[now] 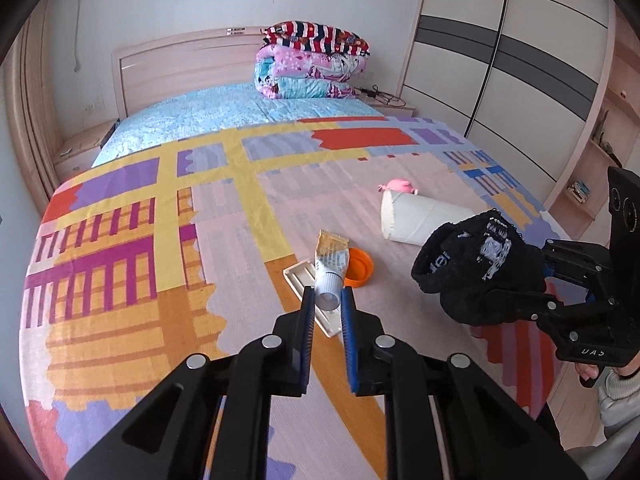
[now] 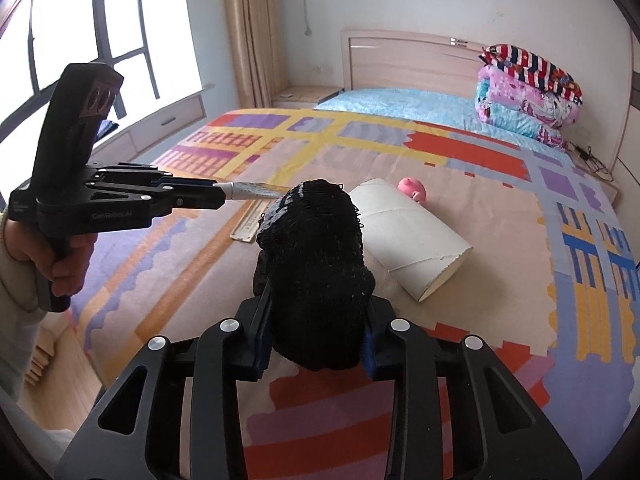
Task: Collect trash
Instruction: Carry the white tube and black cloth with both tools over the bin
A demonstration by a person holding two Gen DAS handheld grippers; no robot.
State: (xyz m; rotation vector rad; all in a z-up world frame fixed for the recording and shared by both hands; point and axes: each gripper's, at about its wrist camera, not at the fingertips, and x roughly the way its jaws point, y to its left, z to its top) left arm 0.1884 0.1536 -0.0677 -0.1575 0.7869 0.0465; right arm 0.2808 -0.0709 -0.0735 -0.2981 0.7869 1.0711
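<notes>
My left gripper (image 1: 328,300) is shut on the white cap end of a squeezed tube (image 1: 331,264) and holds it above the bed; the tube also shows in the right wrist view (image 2: 252,191). My right gripper (image 2: 316,320) is shut on a bunched black sock (image 2: 316,264), also in the left wrist view (image 1: 476,264). On the patterned bedspread (image 1: 120,280) lie a white paper cone (image 1: 420,216), a pink toy (image 1: 398,186), an orange lid (image 1: 362,268) and a flat cream strip (image 1: 304,292).
Folded quilts (image 1: 312,64) are stacked at the headboard. A wardrobe (image 1: 520,60) stands right of the bed, with a nightstand with cables (image 1: 384,100) beside it. A window (image 2: 100,40) and a curtain (image 2: 252,32) are on the left side.
</notes>
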